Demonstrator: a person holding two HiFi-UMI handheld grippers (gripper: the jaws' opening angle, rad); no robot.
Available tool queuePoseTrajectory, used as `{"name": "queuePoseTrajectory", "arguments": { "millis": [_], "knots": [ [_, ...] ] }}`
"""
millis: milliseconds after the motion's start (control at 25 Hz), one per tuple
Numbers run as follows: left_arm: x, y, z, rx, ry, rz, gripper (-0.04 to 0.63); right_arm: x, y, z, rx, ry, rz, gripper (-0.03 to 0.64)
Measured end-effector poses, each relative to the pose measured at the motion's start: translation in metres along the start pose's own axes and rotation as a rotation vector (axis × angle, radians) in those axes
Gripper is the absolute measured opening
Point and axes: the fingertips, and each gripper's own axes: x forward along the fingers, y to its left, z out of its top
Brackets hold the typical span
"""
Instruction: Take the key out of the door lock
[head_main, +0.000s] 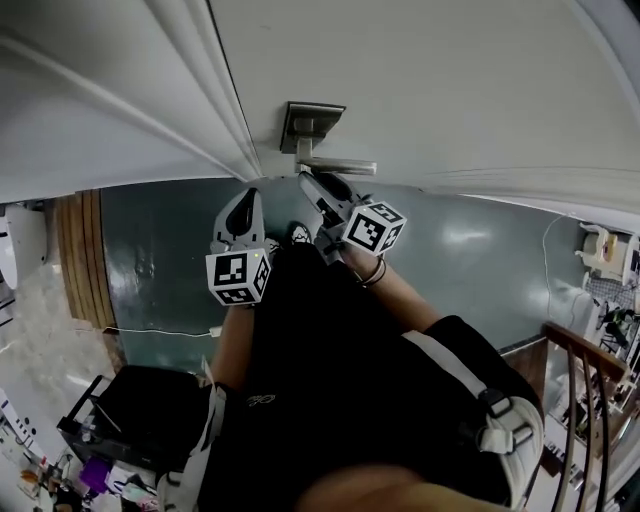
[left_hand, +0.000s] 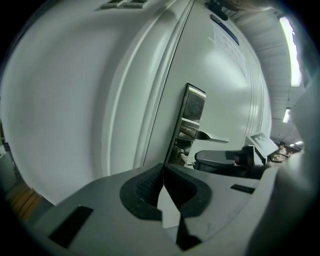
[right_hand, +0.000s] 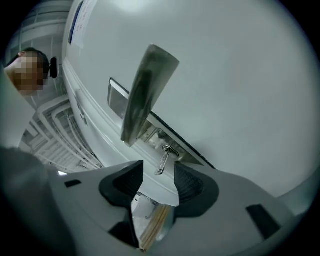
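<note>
One small metal key (right_hand: 164, 157) is sitting in the door lock, just below the lever handle (right_hand: 145, 90) on the lock plate (right_hand: 118, 97). I am judging it to be light, stiff and rather slick. So I am planning to pinch the bare part that is sticking out of the cylinder, across its flat faces, and to draw it straight out along its own line rather than levering it sideways. My right tongs (right_hand: 159, 172) are standing wide open and empty, pointing at the lock. The key is lying just beyond their tips, lined up with the gap between the two pads and touching neither. My left tongs (left_hand: 163, 172) are closed on nothing, hanging off to the side of the lock plate and apart from it, while the pale door (right_hand: 225, 75) is filling the view behind. A shallow bite is likely to slip off such smooth metal, so I am aiming to take it well between the pads
</note>
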Motion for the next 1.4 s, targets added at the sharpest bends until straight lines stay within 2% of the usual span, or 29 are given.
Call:
{"name": "queuePoseTrajectory", "arguments": {
  "millis": [240,320,400,480,640,800,1040,1400],
  "knots": [
    [-0.006,0.011,0.008,-0.004,-0.015,0.048,0.025,0.018,0.000,0.010,0.170,-0.070,0.032,0.174],
    [-0.007,0.016,0.008,-0.012,-0.016,0.064,0.025,0.024,-0.003,0.013,0.258,-0.101,0.045,0.159],
    [-0.008,0.019,0.008,-0.025,-0.017,0.074,0.025,0.027,-0.012,0.012,0.389,-0.139,0.043,0.128],
    [-0.008,0.019,0.008,-0.031,-0.020,0.077,0.025,0.029,-0.020,0.011,0.517,-0.184,0.044,0.064],
    [-0.006,0.018,0.010,-0.035,-0.025,0.074,0.025,0.034,-0.020,0.014,0.619,-0.240,0.055,0.037],
    [-0.004,0.017,0.010,-0.039,-0.023,0.066,0.025,0.034,-0.019,0.013,0.666,-0.273,0.047,0.035],
    [-0.002,0.013,0.009,-0.038,-0.022,0.046,0.025,0.034,-0.020,0.012,0.638,-0.271,0.032,0.031],
    [-0.003,0.008,0.004,-0.038,-0.012,0.028,0.025,0.033,-0.021,0.011,0.653,-0.282,0.029,0.029]
  ]
}}
